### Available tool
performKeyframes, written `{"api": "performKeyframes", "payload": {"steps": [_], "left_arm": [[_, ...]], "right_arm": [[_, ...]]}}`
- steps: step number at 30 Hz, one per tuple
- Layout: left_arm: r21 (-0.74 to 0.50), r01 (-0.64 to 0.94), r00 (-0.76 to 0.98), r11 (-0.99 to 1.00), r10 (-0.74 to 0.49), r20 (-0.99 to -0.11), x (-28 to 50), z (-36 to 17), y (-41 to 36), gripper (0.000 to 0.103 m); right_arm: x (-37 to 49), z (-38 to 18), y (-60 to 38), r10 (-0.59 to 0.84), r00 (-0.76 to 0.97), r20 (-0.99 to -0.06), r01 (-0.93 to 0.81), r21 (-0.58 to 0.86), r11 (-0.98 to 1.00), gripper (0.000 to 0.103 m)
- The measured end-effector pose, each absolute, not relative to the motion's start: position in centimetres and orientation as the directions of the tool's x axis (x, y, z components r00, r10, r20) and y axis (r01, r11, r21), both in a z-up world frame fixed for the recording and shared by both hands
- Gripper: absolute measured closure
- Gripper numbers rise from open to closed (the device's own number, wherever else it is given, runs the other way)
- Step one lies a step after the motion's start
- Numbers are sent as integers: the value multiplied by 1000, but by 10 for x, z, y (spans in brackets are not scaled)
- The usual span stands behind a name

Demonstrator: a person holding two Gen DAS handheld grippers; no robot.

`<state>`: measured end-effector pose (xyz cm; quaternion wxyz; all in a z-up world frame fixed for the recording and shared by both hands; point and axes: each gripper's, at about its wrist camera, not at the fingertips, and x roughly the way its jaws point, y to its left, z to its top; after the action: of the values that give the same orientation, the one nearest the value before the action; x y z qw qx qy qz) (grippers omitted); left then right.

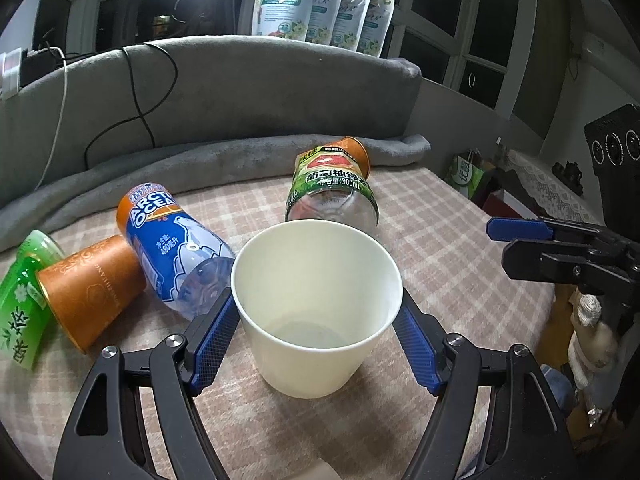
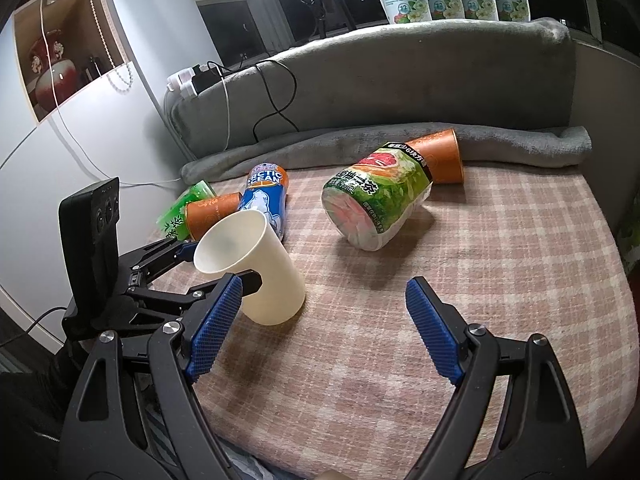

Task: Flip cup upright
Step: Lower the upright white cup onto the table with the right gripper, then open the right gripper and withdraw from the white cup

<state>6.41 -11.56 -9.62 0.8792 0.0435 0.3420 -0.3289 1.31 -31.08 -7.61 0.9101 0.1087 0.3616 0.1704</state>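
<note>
Your left gripper [image 1: 316, 312] clamps the white cup [image 1: 316, 308] at mid-wall, mouth up, base touching the plaid cloth [image 2: 480, 260], tilted: grip steadies it. Right gripper [image 2: 324, 320] is wide open, holding nothing, apart on standby.

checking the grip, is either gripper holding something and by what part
The left gripper holds the white cup by its sides, below the rim. The right gripper holds nothing.
</note>
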Motion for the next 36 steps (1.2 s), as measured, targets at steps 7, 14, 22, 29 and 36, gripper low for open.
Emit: {"api": "performKeyframes", "payload": {"steps": [7,14,22,29,36], "left_arm": [[-147,607,549,781,-546,-633,60,-94,-111,27],[-134,606,550,784,-534,-642,52,-92,-104,27],[-107,538,627,836,-483,-611,35,-73,-74,25],[-53,435,759,899,-398,-515,16,-44,-54,21],[-30,366,827,930,-340,-447,4,-26,-46,20]], "right_arm": [[11,-74,-305,393,682,-617,-239,320,917,16],[8,-70,-298,372,702,-607,-237,294,926,16],[3,-54,-289,273,771,-576,-180,215,960,16],[1,-42,-279,172,823,-541,-119,133,984,16],[0,-34,-280,97,860,-501,-52,104,993,11]]}}
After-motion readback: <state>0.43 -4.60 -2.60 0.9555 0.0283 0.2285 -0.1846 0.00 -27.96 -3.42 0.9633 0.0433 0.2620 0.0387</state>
